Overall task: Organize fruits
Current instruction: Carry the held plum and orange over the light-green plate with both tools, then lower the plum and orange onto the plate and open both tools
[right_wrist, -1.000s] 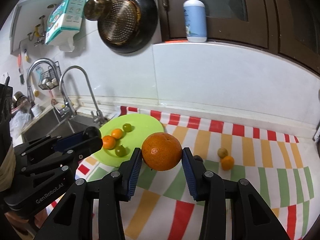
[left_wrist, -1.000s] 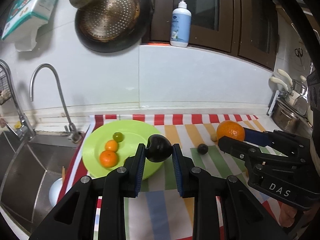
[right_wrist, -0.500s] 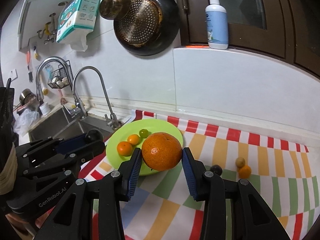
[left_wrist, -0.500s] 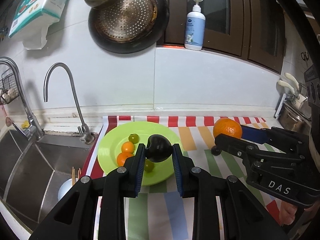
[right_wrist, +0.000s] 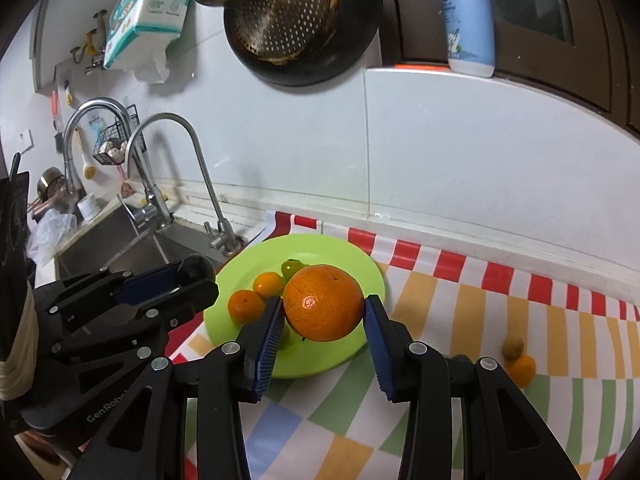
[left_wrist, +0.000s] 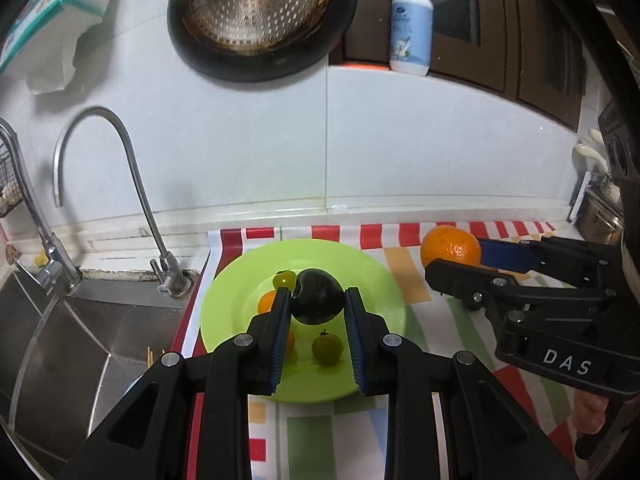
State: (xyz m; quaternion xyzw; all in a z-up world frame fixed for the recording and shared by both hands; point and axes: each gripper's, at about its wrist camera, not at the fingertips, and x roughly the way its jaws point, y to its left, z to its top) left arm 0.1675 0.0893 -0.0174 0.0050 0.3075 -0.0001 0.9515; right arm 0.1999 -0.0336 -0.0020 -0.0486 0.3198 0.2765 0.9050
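My left gripper (left_wrist: 318, 312) is shut on a dark plum (left_wrist: 319, 297) and holds it above the green plate (left_wrist: 372, 280). On the plate lie small oranges (right_wrist: 246, 306) and green fruits (left_wrist: 327, 353). My right gripper (right_wrist: 323, 320) is shut on a large orange (right_wrist: 324, 302) above the plate's right part; it shows in the left wrist view at the right (left_wrist: 450, 247). A small orange (right_wrist: 520, 369), a yellowish fruit (right_wrist: 513, 347) and a dark fruit (right_wrist: 460, 358), partly hidden, lie on the striped mat (right_wrist: 500, 312).
A steel sink (left_wrist: 72, 344) with a curved tap (left_wrist: 132, 184) lies just left of the plate. A pan (left_wrist: 260, 20) hangs on the white wall. A soap bottle (left_wrist: 412, 28) stands on the ledge. Kitchenware (left_wrist: 600, 200) stands at the far right.
Both grippers have moved left and forward with their fruit, from over the mat to over the green plate. The plate looms larger and closer.
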